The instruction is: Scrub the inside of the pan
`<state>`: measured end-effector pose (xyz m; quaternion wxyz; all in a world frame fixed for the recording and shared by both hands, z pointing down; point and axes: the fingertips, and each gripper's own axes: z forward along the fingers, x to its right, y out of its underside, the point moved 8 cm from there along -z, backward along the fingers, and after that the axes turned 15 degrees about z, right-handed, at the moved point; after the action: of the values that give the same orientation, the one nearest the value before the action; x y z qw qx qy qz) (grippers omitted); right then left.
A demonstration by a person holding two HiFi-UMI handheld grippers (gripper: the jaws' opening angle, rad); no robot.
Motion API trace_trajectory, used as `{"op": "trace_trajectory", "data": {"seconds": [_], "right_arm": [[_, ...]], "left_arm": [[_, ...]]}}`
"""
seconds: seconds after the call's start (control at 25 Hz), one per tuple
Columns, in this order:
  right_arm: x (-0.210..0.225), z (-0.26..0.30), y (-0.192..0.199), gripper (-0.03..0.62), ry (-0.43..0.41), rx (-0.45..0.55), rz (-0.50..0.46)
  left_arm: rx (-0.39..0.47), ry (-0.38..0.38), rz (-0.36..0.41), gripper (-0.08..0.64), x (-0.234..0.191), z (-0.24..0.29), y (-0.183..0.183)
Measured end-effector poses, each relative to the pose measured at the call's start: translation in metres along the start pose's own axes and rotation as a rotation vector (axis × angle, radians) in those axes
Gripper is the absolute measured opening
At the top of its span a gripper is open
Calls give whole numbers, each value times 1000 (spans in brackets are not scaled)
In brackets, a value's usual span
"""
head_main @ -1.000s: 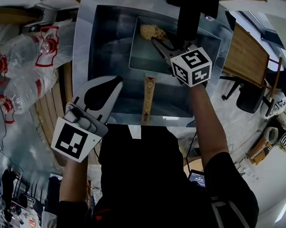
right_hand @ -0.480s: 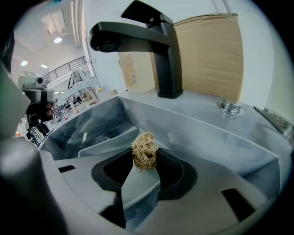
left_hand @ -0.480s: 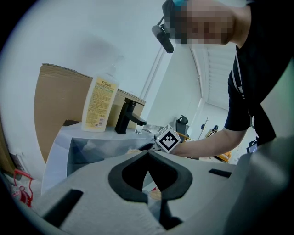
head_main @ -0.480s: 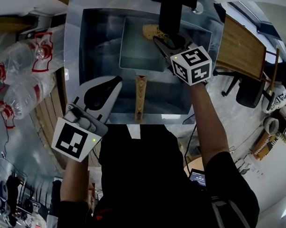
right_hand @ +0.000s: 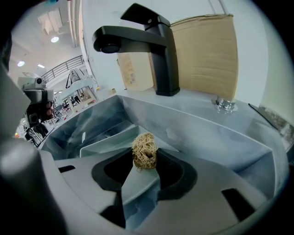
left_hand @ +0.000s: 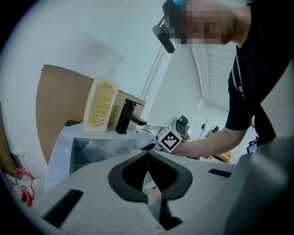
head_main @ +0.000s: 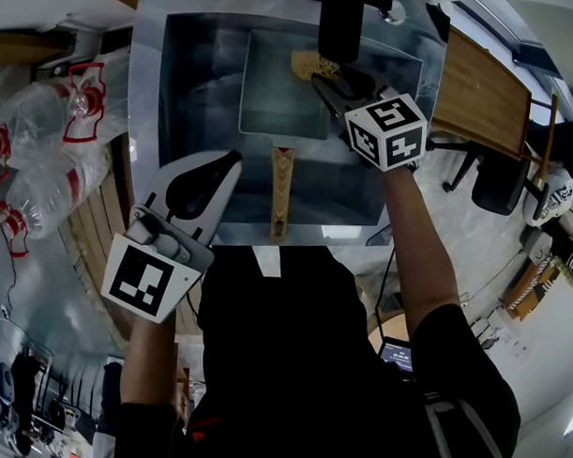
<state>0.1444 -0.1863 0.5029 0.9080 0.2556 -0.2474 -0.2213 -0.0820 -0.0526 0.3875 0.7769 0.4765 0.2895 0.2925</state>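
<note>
A square grey pan [head_main: 274, 92] with a wooden handle [head_main: 280, 191] lies in the steel sink [head_main: 155, 96]. My right gripper [head_main: 319, 79] is shut on a tan fibre scrubber [head_main: 306, 63] at the pan's far right corner. The right gripper view shows that scrubber [right_hand: 144, 151] pinched between the jaws of my right gripper [right_hand: 144, 159], with the pan [right_hand: 103, 143] below. My left gripper [head_main: 230, 161] is shut on nothing and sits over the sink's near left rim, apart from the pan. In its own view the left gripper [left_hand: 148, 155] has its jaw tips touching.
A black faucet [right_hand: 151, 46] stands on the sink's far edge, with a soap bottle [left_hand: 101, 104] beside it. Clear plastic bottles [head_main: 48, 110] lie on the counter at left. A wooden table [head_main: 488, 99] and a chair stand to the right of the sink.
The right gripper and scrubber have shifted a little toward the right side of the pan's far edge. The left gripper has stayed where it was, still shut.
</note>
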Motion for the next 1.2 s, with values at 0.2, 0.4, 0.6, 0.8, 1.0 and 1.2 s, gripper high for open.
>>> {"op": "trace_trajectory", "data": {"seconds": [0.2,0.4,0.6,0.8,1.0,1.2], "right_arm": [[-19,8,-8,161,-30,-1,-25],[-43,20,-10,161,-78,-21,-60],[-57,30,-9,161,-97,-46,-79],[-62,34,-7,160,-91,-66,-94],[-61,32,-4,158,-84,-71,-101],[-53,23,0,158,-69,-74,-96]], "left_arm": [[5,-17,-4,18,-5,-10,2],[5,-33,-9,18,-10,-22,7],[7,-48,-18,18,-14,-32,10],[8,-57,-22,18,-15,-38,14],[8,-52,-22,18,-12,-36,17],[9,-33,-16,18,-6,-27,12]]}}
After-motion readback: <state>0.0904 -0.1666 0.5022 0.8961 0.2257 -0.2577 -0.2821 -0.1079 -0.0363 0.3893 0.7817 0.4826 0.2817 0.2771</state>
